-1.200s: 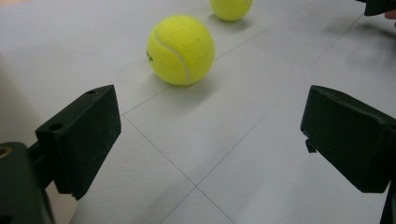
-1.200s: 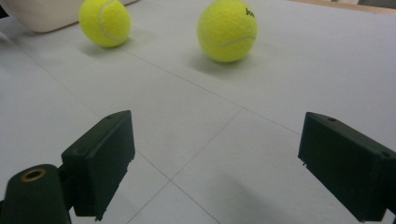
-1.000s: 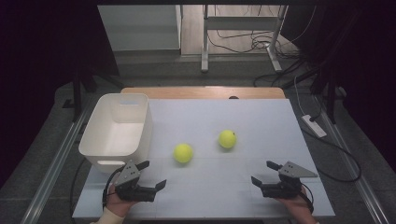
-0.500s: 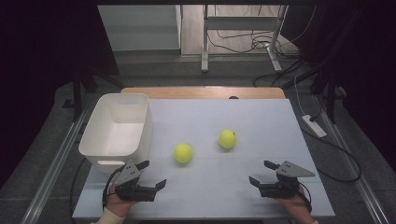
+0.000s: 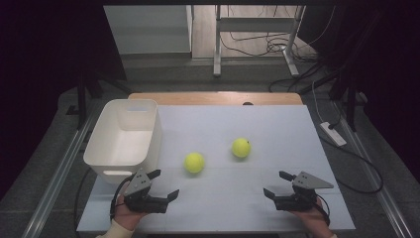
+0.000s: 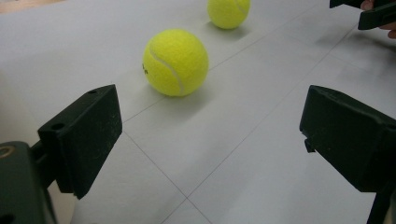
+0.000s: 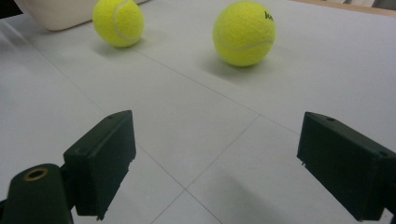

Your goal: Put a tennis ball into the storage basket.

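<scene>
While white bin (image 5: 124,136) sits empty, balls (image 5: 194,162) (two) lie outside.

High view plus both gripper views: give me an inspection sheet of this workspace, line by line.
Surface: pale grey mat over a wooden table, faint grid lines.
Job's things: left tennis ball and right tennis ball on the mat, apart, untouched; white bin at the left, looks empty.
Clutter: nothing seen.
Grippers: left gripper and right gripper near the front edge, fingers wide apart, holding nothing.
Cables: floor cables beyond the table; power strip at the right.
Surroundings: dark room, metal frame legs behind.
</scene>
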Demonstrator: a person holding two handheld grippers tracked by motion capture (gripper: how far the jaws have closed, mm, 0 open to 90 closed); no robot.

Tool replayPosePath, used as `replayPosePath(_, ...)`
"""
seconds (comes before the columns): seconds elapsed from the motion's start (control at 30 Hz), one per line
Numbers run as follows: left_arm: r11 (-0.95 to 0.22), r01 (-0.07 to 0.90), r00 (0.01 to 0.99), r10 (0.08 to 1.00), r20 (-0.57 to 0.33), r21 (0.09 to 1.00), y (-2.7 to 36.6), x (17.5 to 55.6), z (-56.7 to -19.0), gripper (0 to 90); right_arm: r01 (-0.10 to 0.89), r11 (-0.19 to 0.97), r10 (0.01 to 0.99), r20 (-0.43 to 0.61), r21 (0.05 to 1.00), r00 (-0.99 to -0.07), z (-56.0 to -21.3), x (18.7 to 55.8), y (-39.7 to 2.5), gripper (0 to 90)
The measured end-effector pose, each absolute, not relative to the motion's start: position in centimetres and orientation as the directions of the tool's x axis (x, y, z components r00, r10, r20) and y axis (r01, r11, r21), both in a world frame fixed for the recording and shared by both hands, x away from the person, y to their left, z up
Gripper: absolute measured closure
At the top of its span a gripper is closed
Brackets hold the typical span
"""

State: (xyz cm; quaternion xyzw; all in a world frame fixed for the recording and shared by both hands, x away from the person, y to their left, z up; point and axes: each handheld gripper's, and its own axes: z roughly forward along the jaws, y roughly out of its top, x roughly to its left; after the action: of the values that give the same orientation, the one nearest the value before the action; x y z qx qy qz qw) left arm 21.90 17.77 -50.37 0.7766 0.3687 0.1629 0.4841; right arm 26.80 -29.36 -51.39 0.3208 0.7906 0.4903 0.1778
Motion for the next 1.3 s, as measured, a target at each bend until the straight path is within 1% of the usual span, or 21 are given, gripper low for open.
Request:
replayPosePath(0.57,-0.261,0.415,0.673,0.733,-0.101,0.872,17.1,22.3,-49.1,7.0,0.34,0.307,0.684,0.043,0.889,-0.729,-51.5,26.7,-29.5,11.6)
replayPosePath(0.7,-0.251,0.426,0.665,0.738,-0.113,0.869,16.8,22.7,-49.0,7.0,0.34,0.305,0.684,0.044,0.889,-0.728,-51.5,26.6,-29.5,11.6)
replayPosePath(0.87,-0.267,0.429,0.672,0.733,-0.107,0.863,16.2,22.8,-48.8,7.0,0.353,0.299,0.686,0.058,0.887,-0.725,-51.6,26.8,-29.3,11.6)
replayPosePath(1.3,-0.281,0.432,0.675,0.731,-0.101,0.857,15.4,23.5,-48.0,7.1,0.347,0.306,0.688,0.046,0.887,-0.725,-51.6,26.7,-29.4,11.7)
